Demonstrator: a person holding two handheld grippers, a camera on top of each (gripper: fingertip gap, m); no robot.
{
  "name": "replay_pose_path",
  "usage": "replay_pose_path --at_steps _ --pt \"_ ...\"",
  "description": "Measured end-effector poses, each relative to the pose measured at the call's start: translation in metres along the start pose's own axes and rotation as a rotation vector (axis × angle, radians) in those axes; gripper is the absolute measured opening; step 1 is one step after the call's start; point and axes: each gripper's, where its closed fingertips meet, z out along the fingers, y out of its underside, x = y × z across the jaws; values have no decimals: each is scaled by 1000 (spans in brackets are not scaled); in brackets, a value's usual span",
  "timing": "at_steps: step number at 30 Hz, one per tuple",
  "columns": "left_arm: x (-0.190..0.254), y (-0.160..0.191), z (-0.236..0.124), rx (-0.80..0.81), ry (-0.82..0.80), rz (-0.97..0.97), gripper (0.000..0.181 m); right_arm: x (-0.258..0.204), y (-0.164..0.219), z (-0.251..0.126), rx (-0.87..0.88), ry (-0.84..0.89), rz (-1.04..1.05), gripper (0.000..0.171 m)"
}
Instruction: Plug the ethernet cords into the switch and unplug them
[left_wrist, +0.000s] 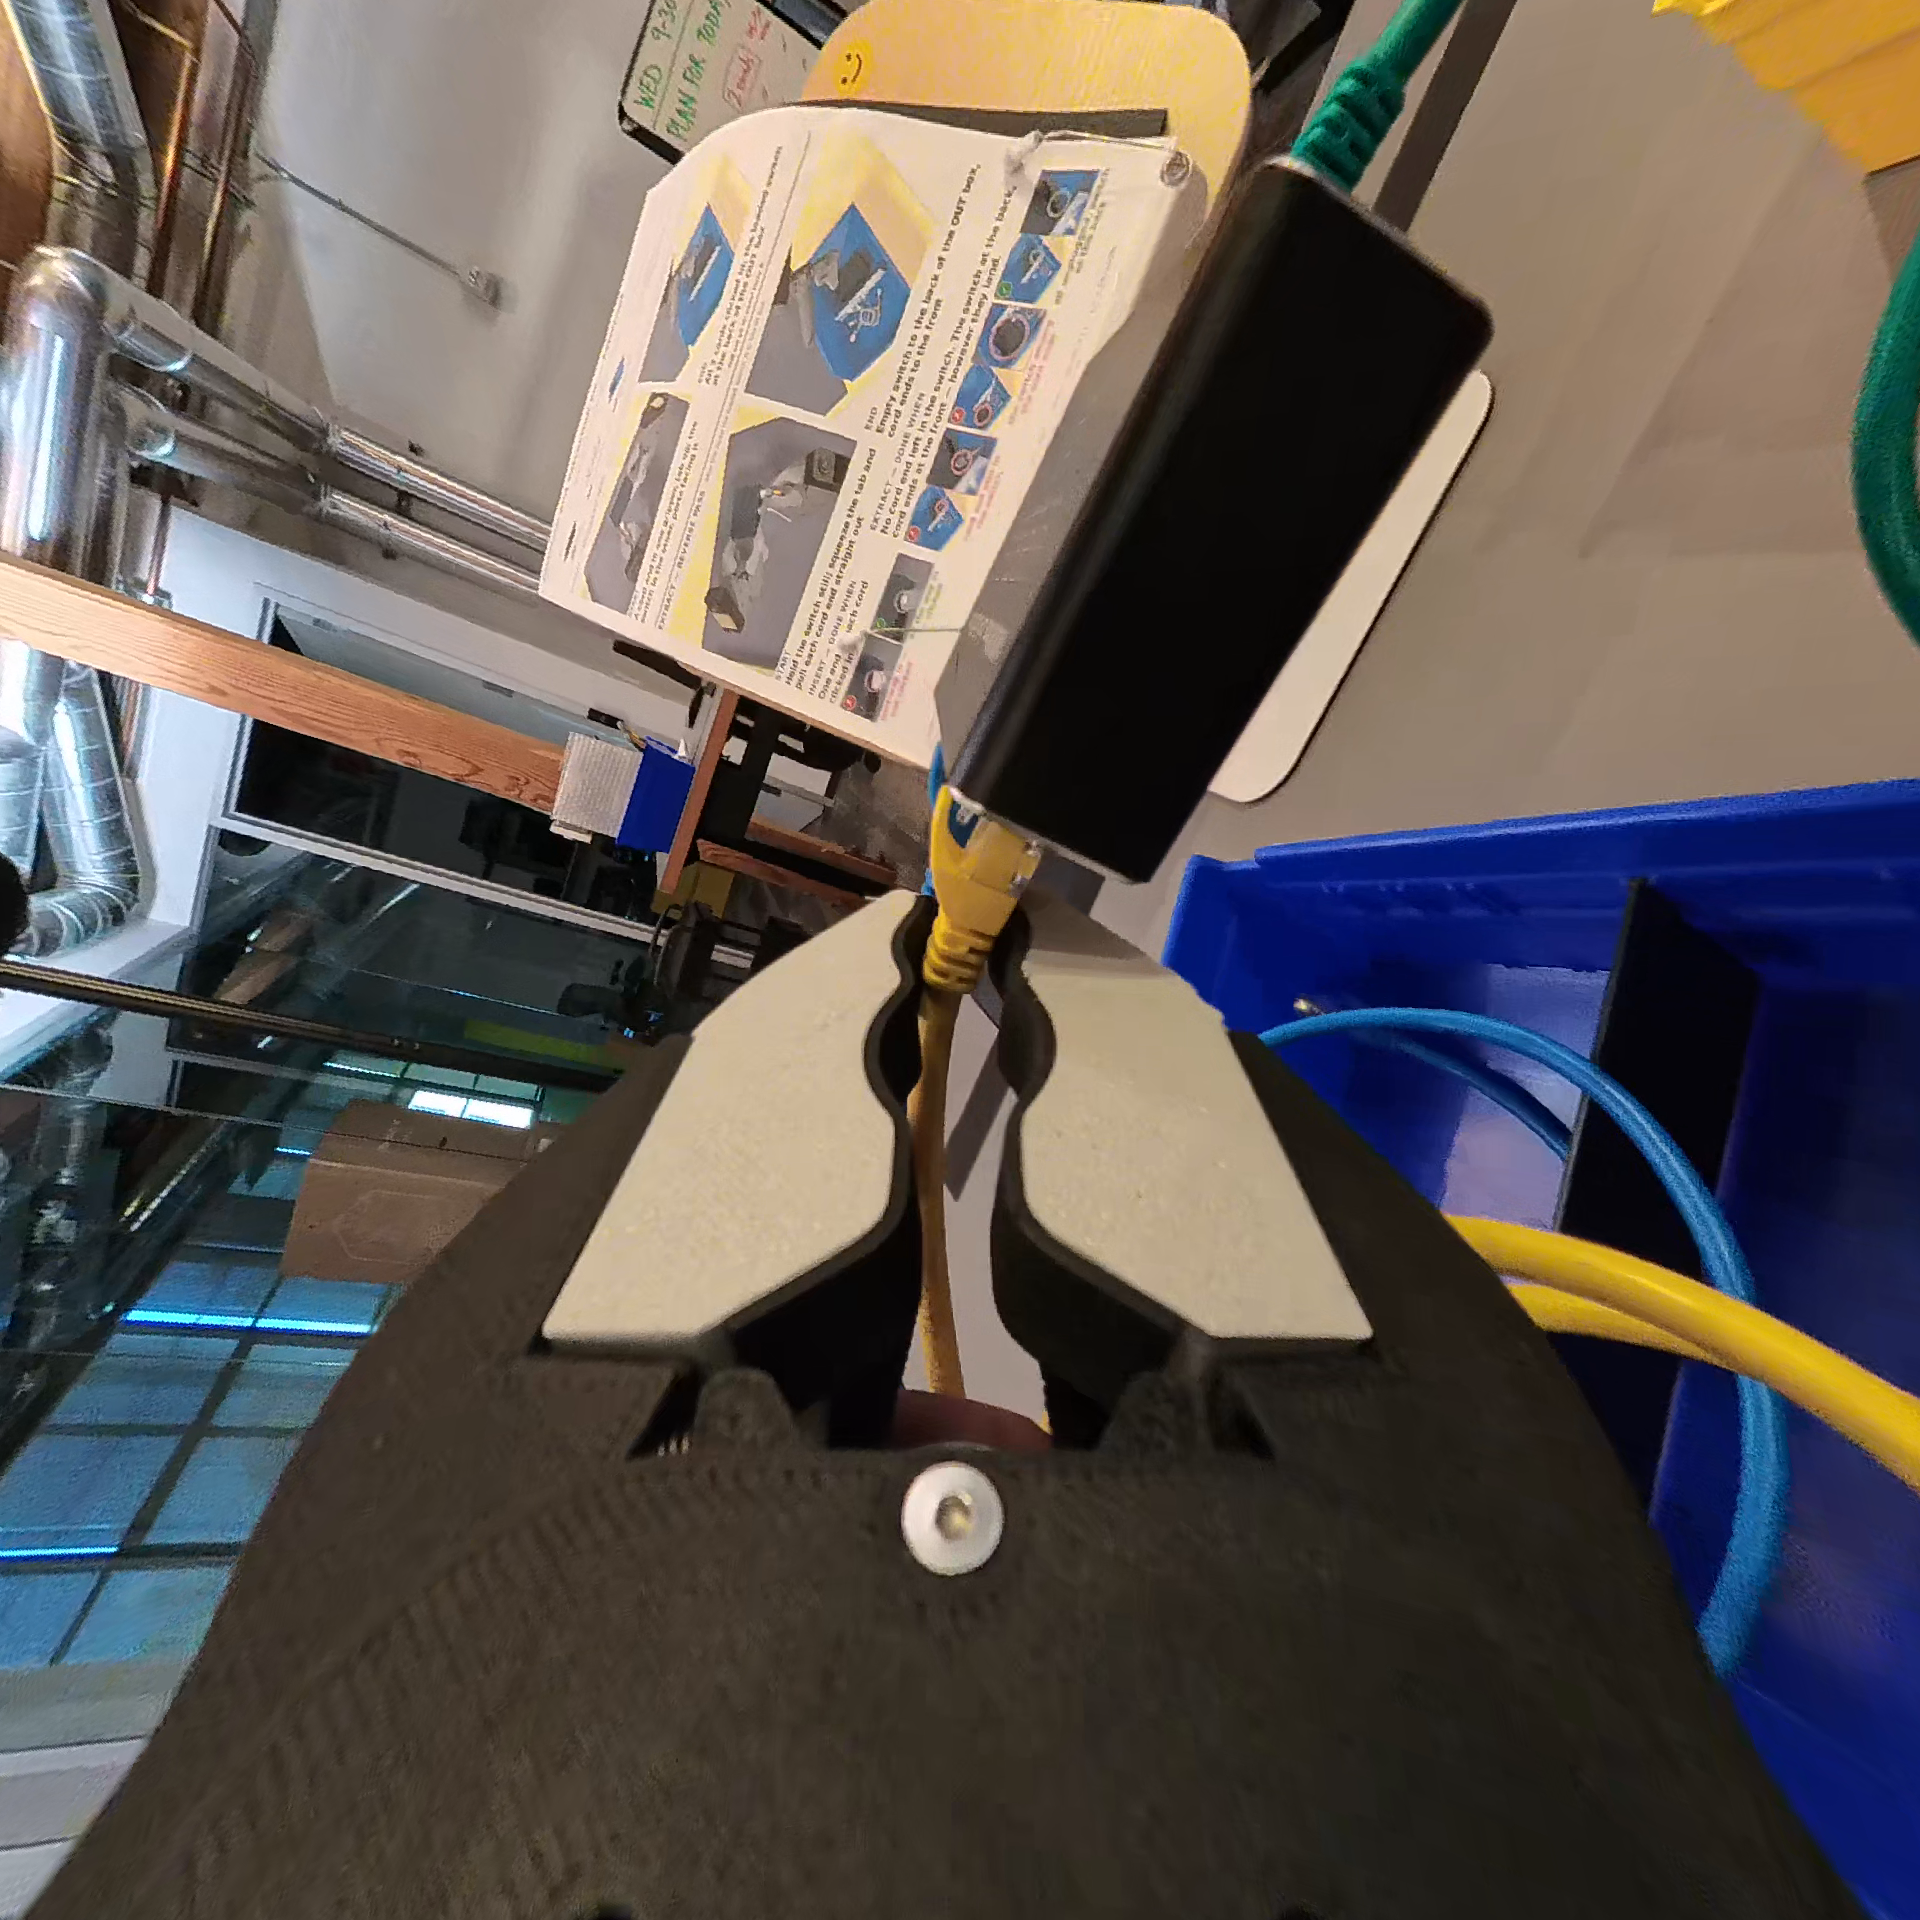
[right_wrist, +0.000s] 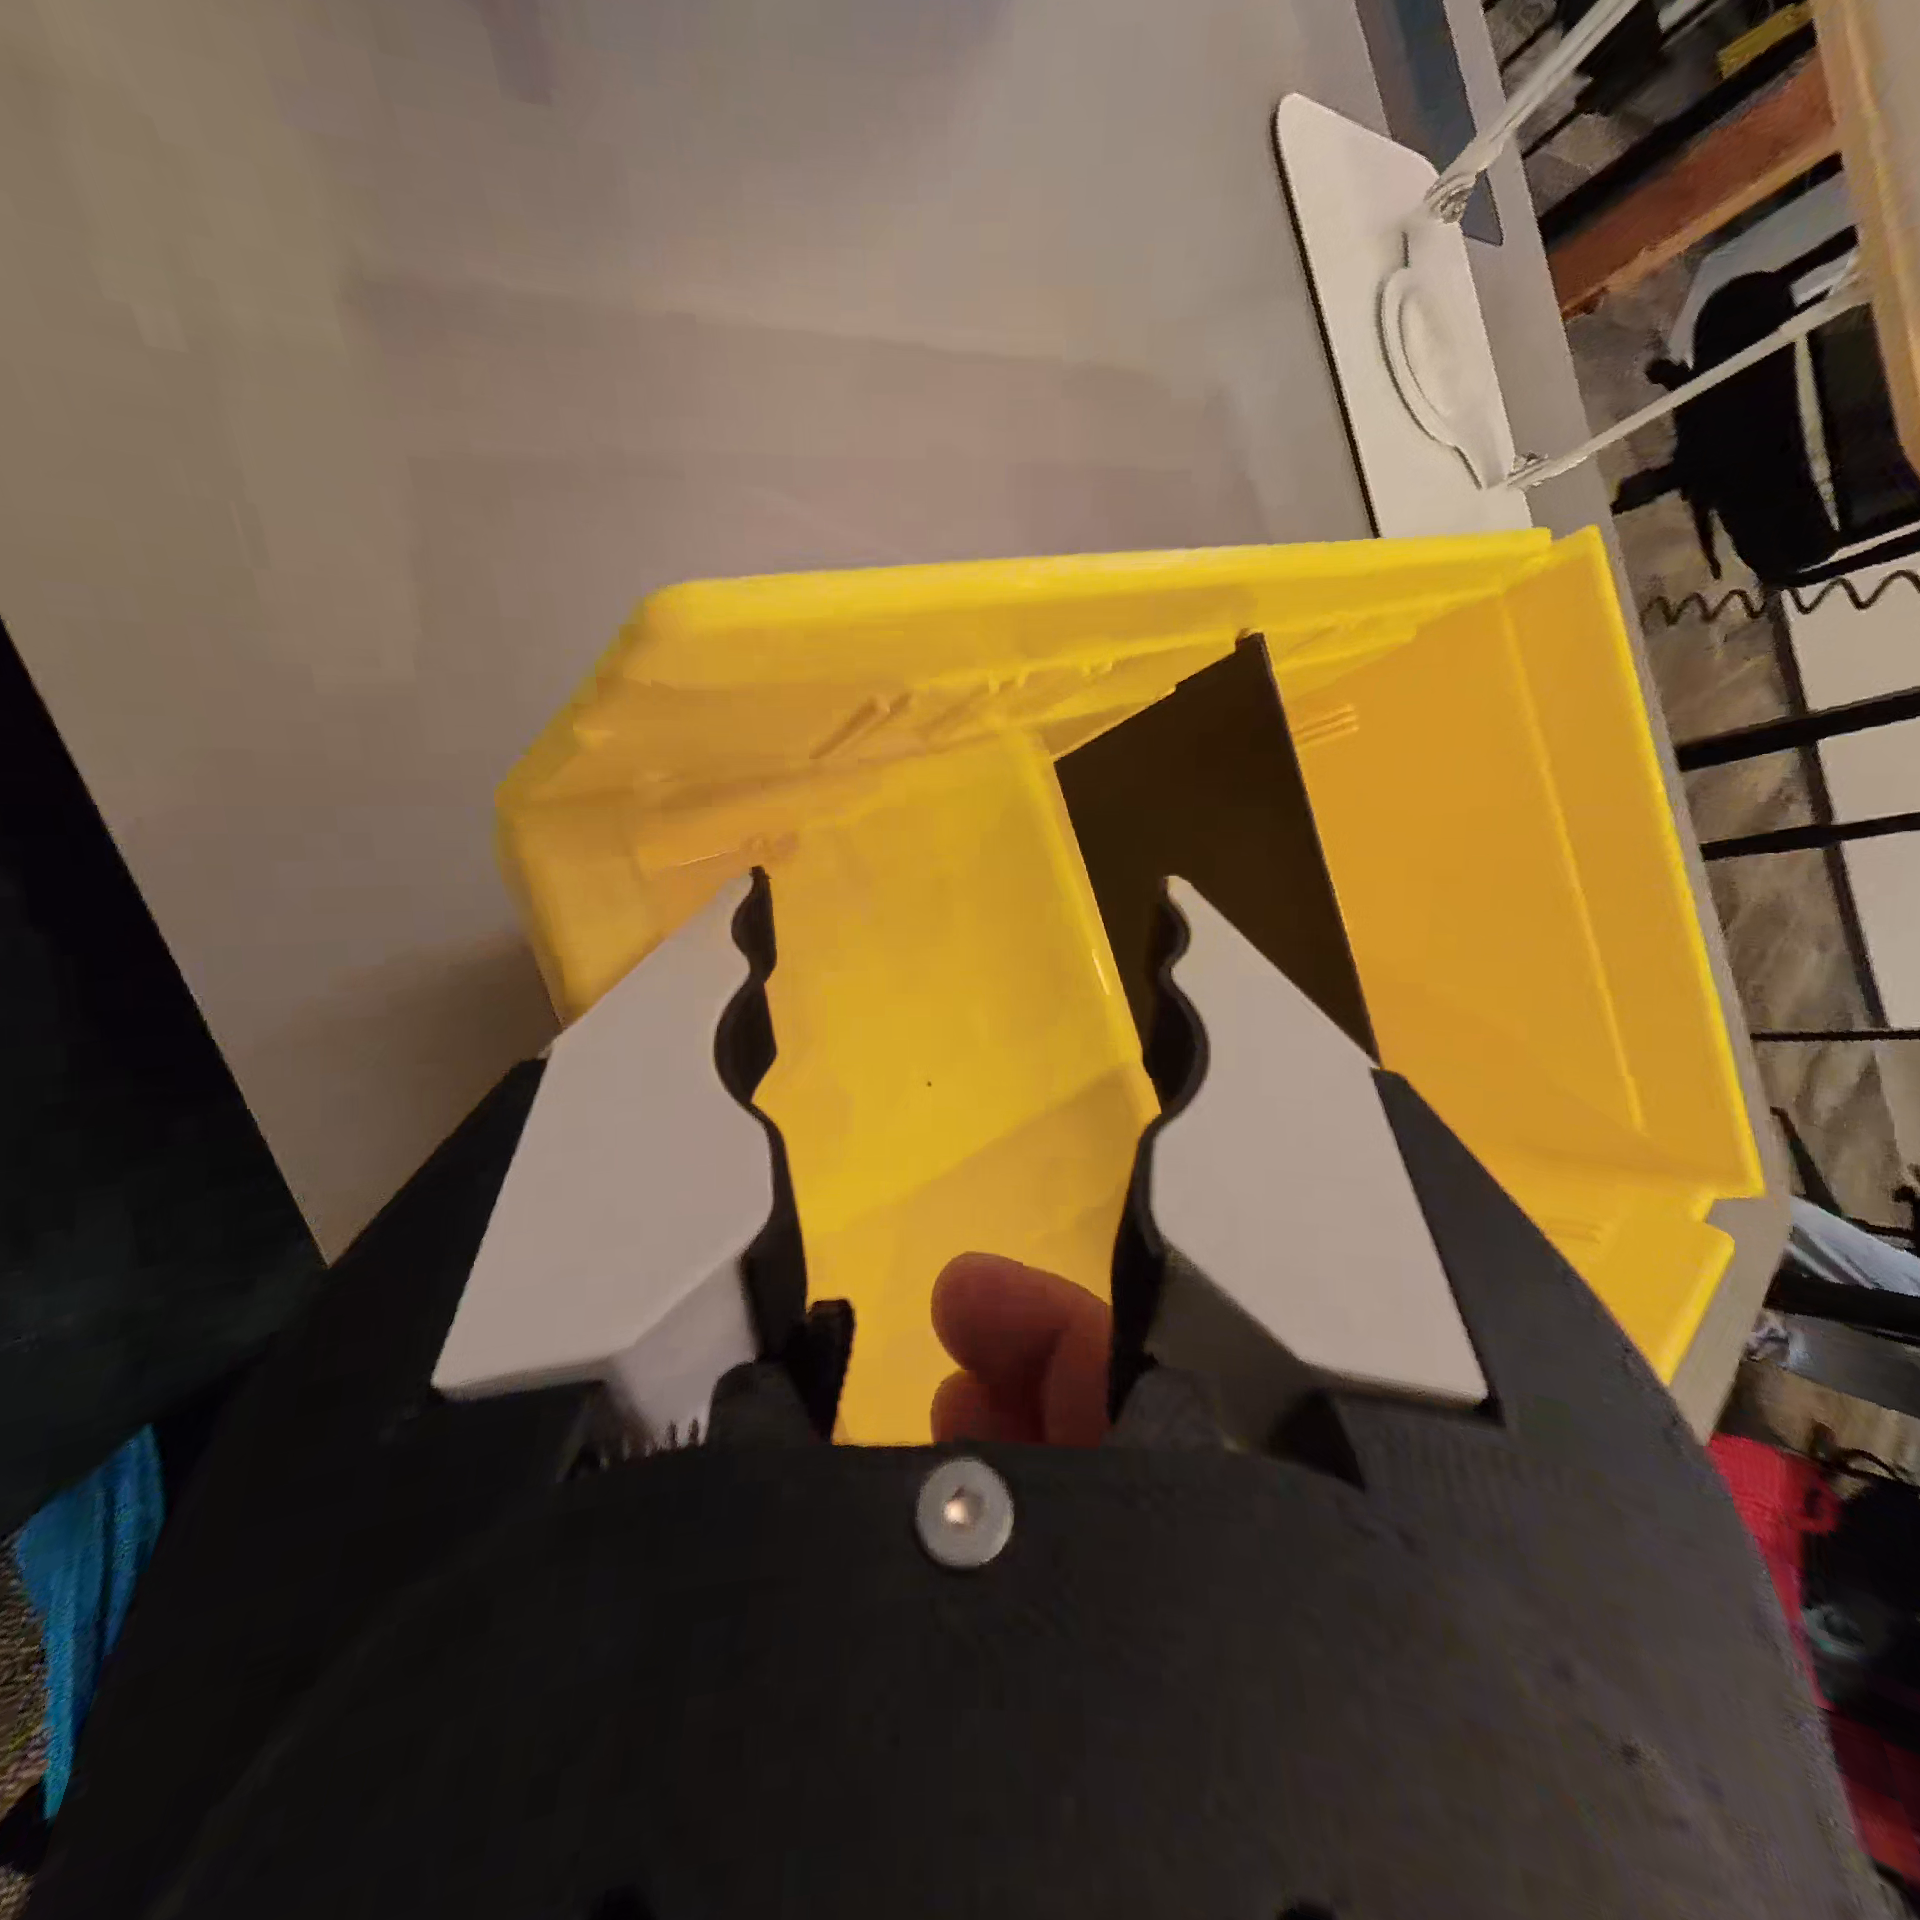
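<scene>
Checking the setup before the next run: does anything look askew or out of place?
Nothing is spilled or damaged. The switch hangs off the table, carried only by the yellow cord that the left gripper pinches behind its plug. The green cord stays plugged in. The right gripper is open over the yellow bin.

Your green cord (left_wrist: 1351, 99) runs off the top edge; the yellow cord (left_wrist: 935, 1195) disappears behind your left gripper's body, its far end unseen.
</scene>
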Motion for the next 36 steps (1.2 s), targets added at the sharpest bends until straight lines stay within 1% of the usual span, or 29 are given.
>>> replay_pose_path --at_steps 2,6,10,12,14,16,19,21,23,24,25,28,30,32,36 --pt "3 3 -2 -5 -4 -2 10 7 10 0 -28 18 18 66" --pt "6 5 -6 1 -5 -34 10 20 44 2 -149 86 20 65" --pt "6 9 -6 -4 -14 -48 10 26 66 2 -193 109 81 66" --pt "8 10 -5 -3 -10 -63 10 29 69 1 -189 119 109 67" --pt "9 10 -5 -9 -9 -55 10 36 68 -4 -185 160 92 65" --pt "10 9 -4 -10 -11 -51 10 35 60 -9 -163 149 75 68" --pt "10 8 -4 -6 -14 -60 10 18 35 -17 -79 43 50 76" --pt "11 7 -3 -5 -16 -60 10 1 24 -19 -44 -26 3 76" --pt "11 7 -2 -5 -14 -63 10 -3 20 -20 -33 -19 -40 67" --pt "11 7 -1 -6 -15 -61 10 -3 20 -20 -29 -12 -52 66" --pt "12 7 -1 -7 -17 -61 10 -2 19 -21 -25 4 -64 70" --pt "14 8 -1 -9 -14 -61 10 3 11 -29 10 34 -45 70" --pt "14 9 0 -15 -17 -60 10 -1 6 -36 22 21 -42 73" --pt "15 10 0 -14 -16 -65 10 -6 10 -37 -14 13 -70 74" --pt "17 7 0 -11 -14 -68 10 -8 22 -29 -26 22 -59 52"
